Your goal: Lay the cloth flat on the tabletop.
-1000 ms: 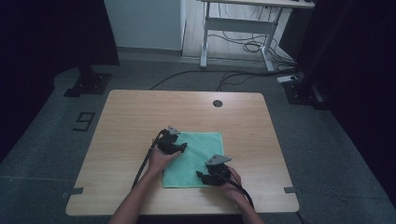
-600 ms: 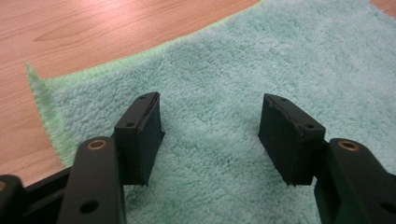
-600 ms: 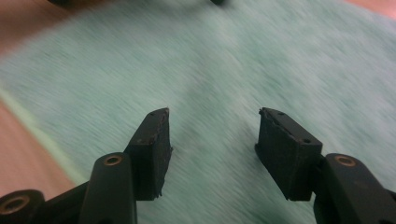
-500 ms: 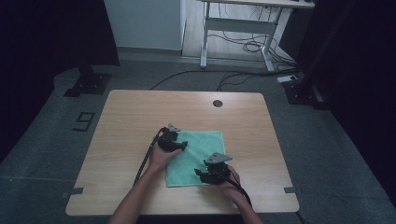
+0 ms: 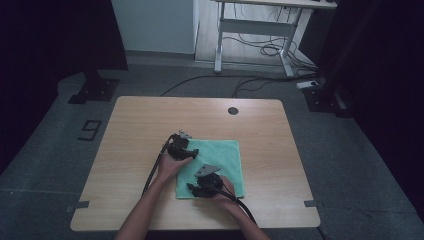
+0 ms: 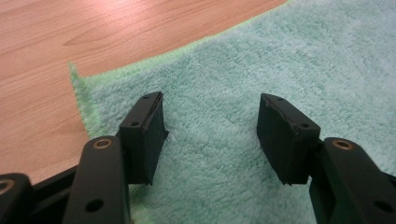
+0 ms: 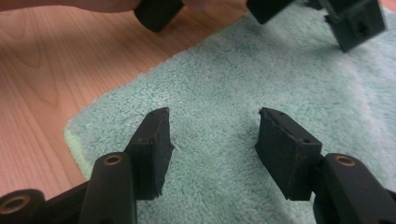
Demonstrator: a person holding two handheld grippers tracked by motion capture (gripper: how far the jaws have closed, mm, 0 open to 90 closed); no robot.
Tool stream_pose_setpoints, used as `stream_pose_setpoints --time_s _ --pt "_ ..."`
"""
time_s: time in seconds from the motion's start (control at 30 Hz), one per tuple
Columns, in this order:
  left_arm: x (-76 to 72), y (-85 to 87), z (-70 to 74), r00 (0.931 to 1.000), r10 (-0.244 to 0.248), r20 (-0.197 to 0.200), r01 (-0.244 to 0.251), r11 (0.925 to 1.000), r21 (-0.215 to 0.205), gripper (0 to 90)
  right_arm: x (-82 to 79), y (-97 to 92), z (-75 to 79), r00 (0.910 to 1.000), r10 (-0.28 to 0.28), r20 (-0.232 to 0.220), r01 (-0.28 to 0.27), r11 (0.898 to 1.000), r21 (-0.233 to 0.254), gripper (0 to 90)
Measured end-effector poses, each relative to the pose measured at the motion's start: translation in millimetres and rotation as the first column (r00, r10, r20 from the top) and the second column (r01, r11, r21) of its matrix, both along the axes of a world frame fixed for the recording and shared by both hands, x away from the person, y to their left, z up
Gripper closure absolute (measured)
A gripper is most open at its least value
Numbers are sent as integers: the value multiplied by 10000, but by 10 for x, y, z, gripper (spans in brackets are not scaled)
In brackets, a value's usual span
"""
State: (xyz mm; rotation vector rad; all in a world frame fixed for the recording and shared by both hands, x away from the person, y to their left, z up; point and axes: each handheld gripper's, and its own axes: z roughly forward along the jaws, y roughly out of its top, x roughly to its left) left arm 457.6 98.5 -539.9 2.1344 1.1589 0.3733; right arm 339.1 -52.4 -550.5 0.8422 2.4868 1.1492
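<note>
Below both spread sets of fingers, left gripper (image 5: 181, 148) and right gripper (image 5: 204, 184), a green towel (image 5: 220, 155) lies flat on the table (image 5: 140, 125), its corner just beside the left fingers (image 6: 144, 128); pinching too shallowly could let it slip.

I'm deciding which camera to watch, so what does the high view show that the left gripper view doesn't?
The high view takes in the whole table, both hands, the right gripper near the cloth's front left corner, and the desk behind. The left gripper view gives a close look at the left gripper, its fingers open above the towelling. Both show the green cloth on the wood.
</note>
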Motion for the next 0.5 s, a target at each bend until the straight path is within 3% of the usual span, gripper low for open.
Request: stream_pose_setpoints --time_s 0.17,0.37,0.5 --pt "2 -3 3 10000 -15 -63 15 10000 -9 410 -75 40 -3 9998 173 -19 -173 9998 17 430" --pt "-11 2 19 10000 -60 -69 61 10000 38 412 -97 12 9 9992 284 -288 -272 9988 413 413" --pt "-42 116 134 9993 118 346 -109 9996 -266 425 -122 -48 120 9996 284 -84 -275 9951 949 413"
